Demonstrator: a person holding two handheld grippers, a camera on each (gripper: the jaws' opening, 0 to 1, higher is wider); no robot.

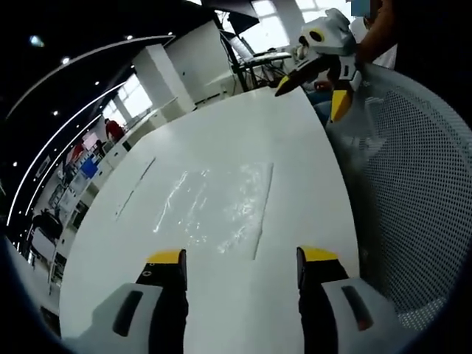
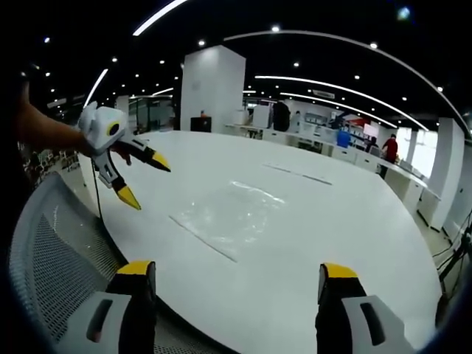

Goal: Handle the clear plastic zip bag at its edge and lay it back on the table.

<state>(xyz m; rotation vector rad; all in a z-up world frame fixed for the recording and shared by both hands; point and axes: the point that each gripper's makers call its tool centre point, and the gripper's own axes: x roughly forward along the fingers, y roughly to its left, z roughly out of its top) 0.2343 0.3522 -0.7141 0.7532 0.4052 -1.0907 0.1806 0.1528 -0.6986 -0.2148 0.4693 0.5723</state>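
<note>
While the clear plastic zip bag lies flat on the white table, I read both grippers as released, holding nothing. In the left gripper view my left gripper, w/ its yellow-tipped black jaws spread wide, sits just short of the bag's near edge; the bag is straight ahead between the jaw lines, barely beyond the tips, no contact. The bag's long sides run away from me, roughly along the jaw axis, w/ the straighter, stiffer-looking edge on the right side, probably the zip strip, tho I can't confirm. In the right gripper view my right gripper is also spread, and the bag lies ahead and slightly left, farther off, w/ a stretch of bare table between. From there the long edge runs diagonally across, lower right to upper left. The right gripper shows in the left gripper view too, up top past the bag's far end by a grey mesh chair back, jaws apart and well clear of the bag. Judgement: left is nearer and better lined up, so the pinch should come from there, sliding fwd onto the near edge. Risk: thin film flat on a smooth top may skid away rather than lift.
</note>
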